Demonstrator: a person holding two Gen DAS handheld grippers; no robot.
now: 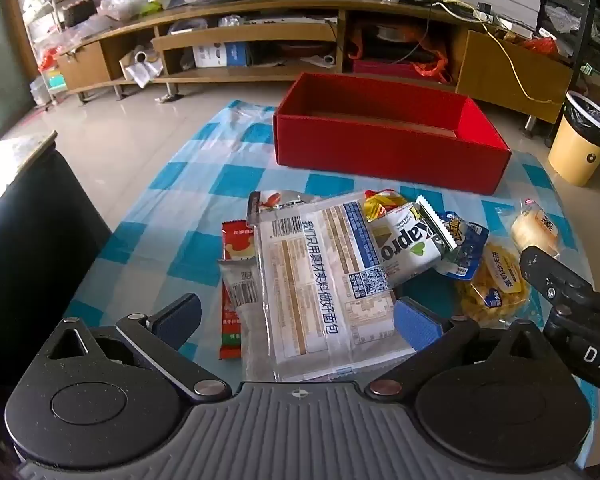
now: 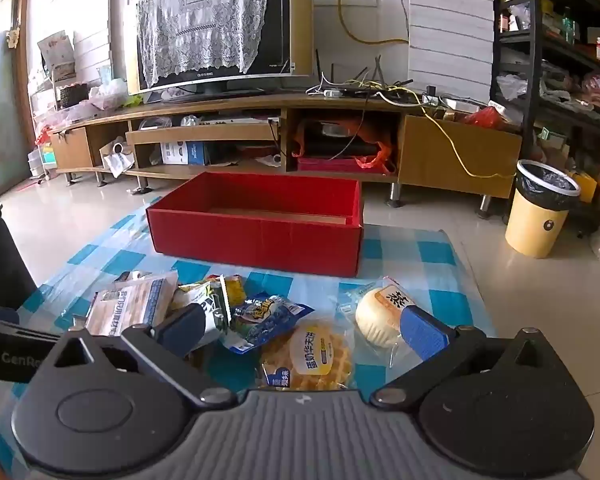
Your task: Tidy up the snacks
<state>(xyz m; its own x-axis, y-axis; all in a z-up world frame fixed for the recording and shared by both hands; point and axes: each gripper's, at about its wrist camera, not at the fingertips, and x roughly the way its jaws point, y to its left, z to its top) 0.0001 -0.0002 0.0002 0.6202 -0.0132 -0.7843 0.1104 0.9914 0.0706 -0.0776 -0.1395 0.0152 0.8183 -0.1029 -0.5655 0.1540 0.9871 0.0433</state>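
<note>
- The left gripper (image 1: 296,322) stands with its jaws spread wide and nothing clamped; the large clear bread packet (image 1: 324,284) lies on the cloth in the gap between its blue pads (image 1: 418,326), with no pad seen pressing on it.
- The right gripper (image 2: 300,326) is likewise spread wide and holds nothing — the waffle packet (image 2: 312,356) lies under the gap, and the round bun in clear wrap (image 2: 382,314) sits just beside its right-hand pad at about 2 o'clock from the waffle.
- In the left wrist view the snacks form one pile on the blue-and-white checked cloth (image 1: 204,184): a red sachet (image 1: 236,240) at 9 o'clock of the bread packet, a white-and-green wafer pack (image 1: 410,248) at 3 o'clock, and a yellow wrapper (image 1: 384,202) peeping out at 1 o'clock.
- A blue snack bag (image 1: 464,248) lies just right of the wafer pack, overlapping it.
- The red box (image 1: 388,152) stands open-topped on the far part of the cloth, at 12 o'clock from the pile and well apart from it; no snack shows inside, though its floor is only partly visible.
- A yellow waste bin (image 2: 540,212) with a black liner stands off the cloth at 3 o'clock of the box.
- A long wooden TV stand (image 2: 260,136) runs behind the box, carrying a screen draped with lace (image 2: 208,32).
</note>
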